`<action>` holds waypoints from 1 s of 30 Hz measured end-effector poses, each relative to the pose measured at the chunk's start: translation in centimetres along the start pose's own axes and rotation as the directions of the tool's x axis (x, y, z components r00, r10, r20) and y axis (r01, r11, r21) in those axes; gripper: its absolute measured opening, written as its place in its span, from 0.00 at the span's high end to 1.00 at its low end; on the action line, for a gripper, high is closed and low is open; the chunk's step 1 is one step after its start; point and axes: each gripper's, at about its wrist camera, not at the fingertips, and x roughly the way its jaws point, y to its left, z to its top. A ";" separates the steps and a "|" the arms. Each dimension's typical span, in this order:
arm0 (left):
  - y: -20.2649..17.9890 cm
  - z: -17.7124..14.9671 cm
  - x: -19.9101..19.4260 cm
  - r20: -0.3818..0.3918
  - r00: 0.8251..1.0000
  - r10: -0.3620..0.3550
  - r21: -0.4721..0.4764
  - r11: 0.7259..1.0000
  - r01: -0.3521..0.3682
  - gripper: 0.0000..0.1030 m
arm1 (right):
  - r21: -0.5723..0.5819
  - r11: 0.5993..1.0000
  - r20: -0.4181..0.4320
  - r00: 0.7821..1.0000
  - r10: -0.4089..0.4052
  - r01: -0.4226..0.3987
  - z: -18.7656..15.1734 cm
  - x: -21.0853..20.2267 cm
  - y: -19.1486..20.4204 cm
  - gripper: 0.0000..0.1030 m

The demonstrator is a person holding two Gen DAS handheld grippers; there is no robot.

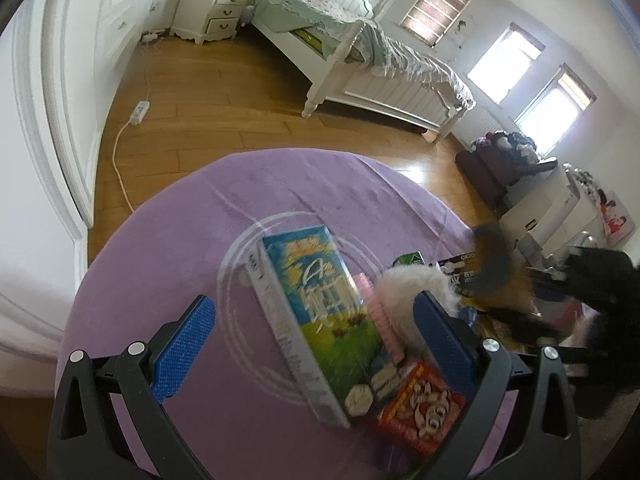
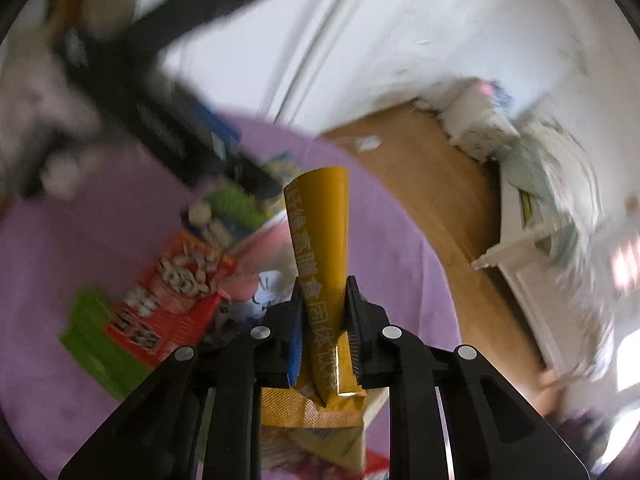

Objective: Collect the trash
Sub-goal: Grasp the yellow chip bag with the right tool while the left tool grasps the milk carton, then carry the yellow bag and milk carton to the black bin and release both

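The right gripper is pinching a yellow sachet between its pads, the jaws standing narrow and pressed against the packet on both sides. The sachet is a long foil stick, mustard yellow, with pale printed characters running down its length; it is sticking out forward past the fingertips, curling into a tube at the far end, and its crimped, textured seal is showing at the near end under the jaws. It is being held above the purple round tablecloth.

Below it, more rubbish is lying on the cloth: a red snack packet printed with pale nuts, touching a green wrapper (the blur is hiding its print).

The left gripper is hanging wide open, its blue pads apart and gripping nothing. Between them, lying flat on the tablecloth, is a tall milk carton, blue sky and green meadow on its face, grey on its side. The red snack packet is touching the carton's near end, and a pink wrapper is lying just beside the carton's right edge
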 end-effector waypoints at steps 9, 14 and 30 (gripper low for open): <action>0.0 0.6 3.1 -0.051 0.987 0.150 0.020 0.989 -0.149 0.23 | 0.693 0.676 0.334 0.942 0.006 -0.250 -7.1 -7.6 -6.7 0.82; 0.8 -0.1 1.0 -0.024 0.991 0.129 0.076 0.989 -0.127 0.42 | 0.811 0.437 0.423 0.906 0.022 -0.389 -11.6 -7.3 -6.0 0.81; -10.5 -4.9 -13.3 0.178 0.942 -0.284 0.197 0.948 0.249 0.52 | 0.767 0.059 0.638 0.749 -0.179 -0.639 -27.1 -13.7 -2.7 0.81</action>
